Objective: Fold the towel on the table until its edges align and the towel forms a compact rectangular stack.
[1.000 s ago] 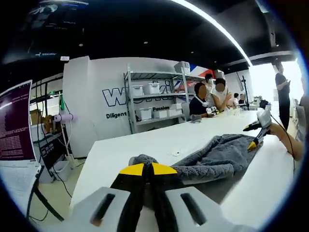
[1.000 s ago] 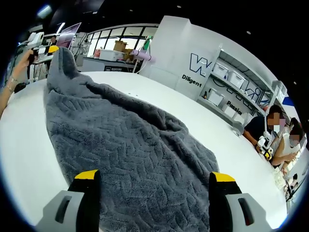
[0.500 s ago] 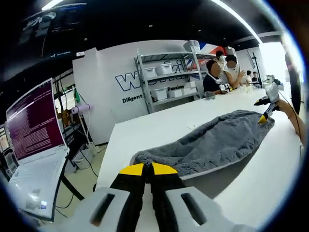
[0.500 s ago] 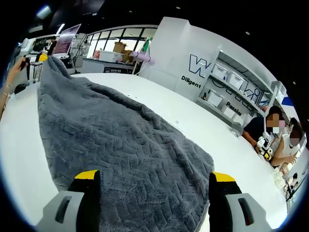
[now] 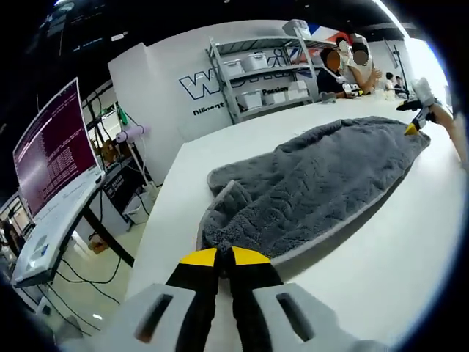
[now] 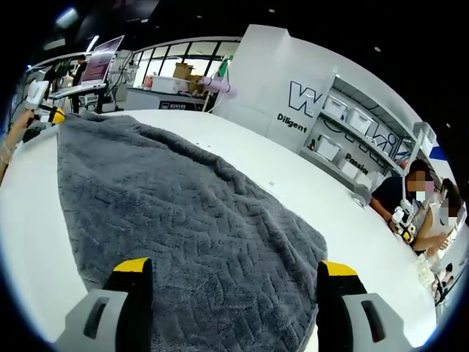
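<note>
A grey textured towel [image 5: 322, 176] [image 6: 183, 213] lies spread out flat along the white table [image 5: 381, 249]. My left gripper [image 5: 223, 257] is shut, its yellow tips pinching the towel's near corner, which is bunched into a small fold. In the right gripper view that left gripper [image 6: 51, 114] sits low at the towel's far corner, held by a hand. My right gripper [image 6: 234, 268] is open wide just above the towel's other end, one jaw on each side and cloth between them. In the left gripper view the right gripper [image 5: 414, 125] rests at the towel's far end.
A laptop with a purple screen [image 5: 51, 147] stands on a side desk past the table's left edge. Metal shelves with white bins [image 5: 264, 66] line the back wall. People sit at the table's far end [image 5: 344, 62]. Bare table [image 6: 29, 220] flanks the towel.
My left gripper has come down with the towel corner it held up, and the raised, humped cloth now lies flat on the table. The right gripper has stayed open in place.
</note>
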A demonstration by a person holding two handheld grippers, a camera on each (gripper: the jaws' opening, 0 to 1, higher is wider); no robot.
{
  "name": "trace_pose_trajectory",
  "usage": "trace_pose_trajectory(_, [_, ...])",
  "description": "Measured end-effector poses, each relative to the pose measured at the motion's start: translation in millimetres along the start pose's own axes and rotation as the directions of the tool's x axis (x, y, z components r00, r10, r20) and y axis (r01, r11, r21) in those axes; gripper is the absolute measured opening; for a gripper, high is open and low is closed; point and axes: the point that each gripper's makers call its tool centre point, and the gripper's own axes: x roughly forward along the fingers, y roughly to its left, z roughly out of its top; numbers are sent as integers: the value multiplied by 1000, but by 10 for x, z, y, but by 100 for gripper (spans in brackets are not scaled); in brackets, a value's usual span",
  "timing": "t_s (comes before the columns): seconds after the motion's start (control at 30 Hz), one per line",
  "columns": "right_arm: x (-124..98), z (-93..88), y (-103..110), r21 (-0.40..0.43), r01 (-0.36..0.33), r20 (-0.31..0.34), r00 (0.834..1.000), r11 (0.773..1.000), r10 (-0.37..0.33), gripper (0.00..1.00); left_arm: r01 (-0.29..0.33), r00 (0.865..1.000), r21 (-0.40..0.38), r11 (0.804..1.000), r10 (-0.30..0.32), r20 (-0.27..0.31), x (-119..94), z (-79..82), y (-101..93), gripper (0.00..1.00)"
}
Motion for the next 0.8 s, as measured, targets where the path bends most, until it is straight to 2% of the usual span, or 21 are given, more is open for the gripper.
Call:
trace_pose_trajectory(0.13, [1,1,5,0,-1,-1,1000,1000,1,97,-10,1000,24,1000,10,-16,25,-70,-58,11])
trace_pose_trajectory(0.2, [6,-6,8,-1,-1,-5,1000,1000,1,97,-31,1000,53,998,30,9,0,-24,-59,19])
trace_pose_trajectory(0.3, [14,-17,5,-2,-1,-10,1000,1000,1,97,-40,999,57,998,40,16,-53,25,-48,23])
trace_pose_trajectory(0.33, [15,-17,3,-2,-1,-11,1000,1000,1,97,-43,999,53,998,42,25,-75,56,-42,25])
trace_pose_trajectory(0.43, [13,-17,1,0,0,-11,1000,1000,0,97,-40,998,31,999,39,49,-170,163,-59,41])
trace_pose_trajectory(0.53, [17,-18,-2,-1,-1,-14,1000,1000,1,97,-8,996,4,1000,8,86,-224,317,-133,56])
trace_pose_trajectory(0.6, [17,-22,3,-1,-1,-15,1000,1000,1,97,23,992,3,1000,-24,124,-255,464,-214,59])
trace_pose_trajectory(0.7, [18,-26,5,-2,-1,-17,1000,1000,1,97,72,976,19,997,-74,206,-289,768,-350,60])
trace_pose_trajectory(0.73, [18,-27,3,-2,-1,-17,1000,1000,1,97,107,964,21,994,-109,243,-290,905,-431,61])
trace_pose_trajectory(0.77, [18,-27,0,-3,0,-18,1000,1000,0,97,130,956,17,991,-130,262,-287,973,-476,61])
trace_pose_trajectory(0.8, [19,-27,-5,-3,1,-18,1000,1000,-1,97,181,939,7,984,-175,297,-277,1102,-570,63])
